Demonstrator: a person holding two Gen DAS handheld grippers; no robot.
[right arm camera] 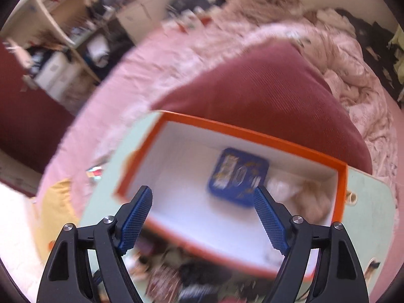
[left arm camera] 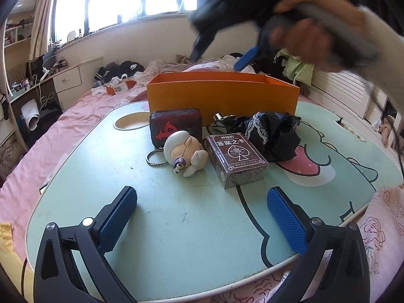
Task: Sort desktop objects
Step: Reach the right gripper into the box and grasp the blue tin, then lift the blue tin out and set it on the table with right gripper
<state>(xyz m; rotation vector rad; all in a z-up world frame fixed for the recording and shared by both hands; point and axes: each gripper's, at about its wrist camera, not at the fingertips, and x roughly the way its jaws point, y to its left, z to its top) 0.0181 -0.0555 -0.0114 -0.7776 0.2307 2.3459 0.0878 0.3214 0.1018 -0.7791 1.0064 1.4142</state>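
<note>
Bedroom blurred | orange box (right arm camera: 252,132) contents smeared | left fingers (left arm camera: 202,217), right fingers (right arm camera: 205,217) apart, empty

Left gripper (left arm camera: 202,197) with black angular arms, round silver screws at the joints, blue cross-hatched fingers (left arm camera: 117,222), right gripper (right arm camera: 203,202) of the same black frame, silver screws, ridged blue fingers (right arm camera: 270,223), person's hand (left arm camera: 308,38) on a grey handle, pale cream sleeve (left arm camera: 386,58)

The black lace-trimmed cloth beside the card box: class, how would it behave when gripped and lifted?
The black lace-trimmed cloth lies crumpled, so it is probably floppy and would sag. It looks thin, so likely light. Its loose folds might snag the card box alongside.
</note>
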